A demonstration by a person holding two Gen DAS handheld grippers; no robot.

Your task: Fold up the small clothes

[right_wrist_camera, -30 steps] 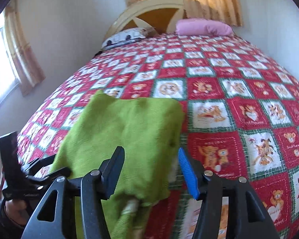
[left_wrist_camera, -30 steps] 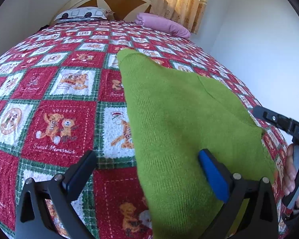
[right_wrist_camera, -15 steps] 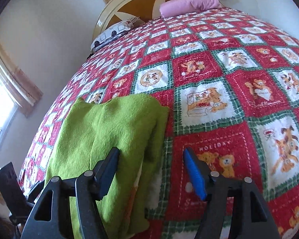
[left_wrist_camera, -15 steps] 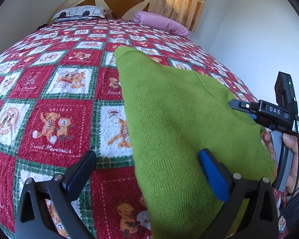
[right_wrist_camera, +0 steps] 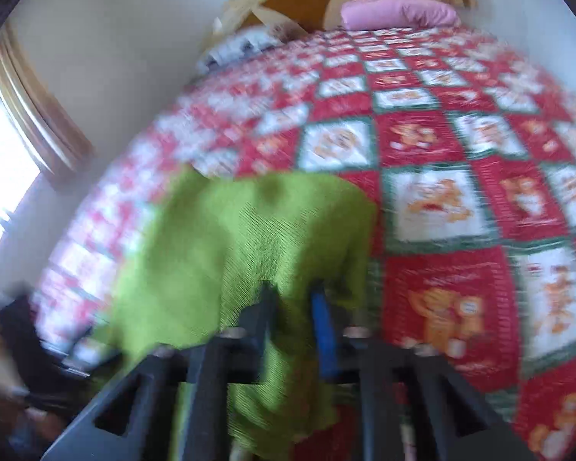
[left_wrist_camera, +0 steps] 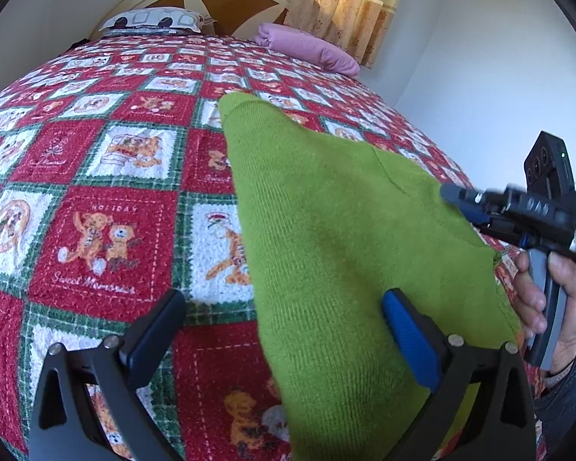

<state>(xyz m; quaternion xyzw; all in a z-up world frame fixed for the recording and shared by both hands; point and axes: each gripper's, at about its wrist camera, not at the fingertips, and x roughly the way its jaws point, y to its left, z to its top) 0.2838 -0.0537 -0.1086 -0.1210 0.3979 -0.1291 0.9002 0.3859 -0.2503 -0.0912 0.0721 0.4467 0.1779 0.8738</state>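
Left gripper (left_wrist_camera: 284, 319) sat with jaws spread wide, fingers angled toward 12 o'clock, nothing between them. Right gripper (right_wrist_camera: 293, 307) had jaws drawn close together, pinching green knit cloth (right_wrist_camera: 249, 238); view blurred. Right hand (left_wrist_camera: 545, 299) at 3 o'clock wrapped the gripper handle, fingers curled around it.

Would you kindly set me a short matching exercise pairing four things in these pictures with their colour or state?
Things:
1. left hand-held gripper
2. right hand-held gripper
3. pillow beside the curtain
4. garment lying on the bedspread

Colour or state:
A. pink
B. green
C. jaws wide apart, holding nothing
D. jaws nearly together over green fabric

Pairs: 1-C, 2-D, 3-A, 4-B
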